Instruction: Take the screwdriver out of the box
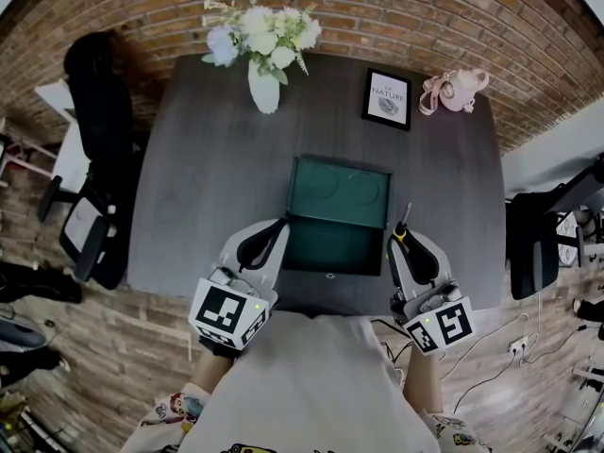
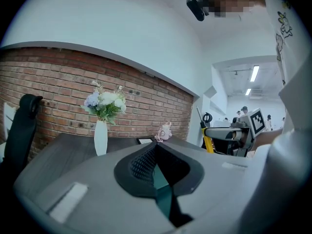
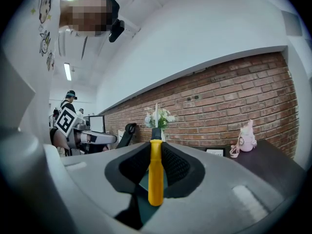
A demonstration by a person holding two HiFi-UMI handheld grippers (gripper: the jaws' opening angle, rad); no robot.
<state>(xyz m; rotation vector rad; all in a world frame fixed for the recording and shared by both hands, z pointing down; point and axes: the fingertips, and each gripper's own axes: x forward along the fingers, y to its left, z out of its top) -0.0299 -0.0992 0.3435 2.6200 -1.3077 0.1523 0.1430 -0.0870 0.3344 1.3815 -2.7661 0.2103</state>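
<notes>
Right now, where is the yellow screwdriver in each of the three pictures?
Head view: the screwdriver is right of centre, beside the green box.
Left gripper view: the screwdriver is right of centre, upright, in the right gripper.
Right gripper view: the screwdriver is dead centre, upright between the jaws.
Shared landmark: the flowers by the brick wall, in all three.

"NATURE" — in capitals — on the black-framed white print (image 1: 387, 99)
</notes>
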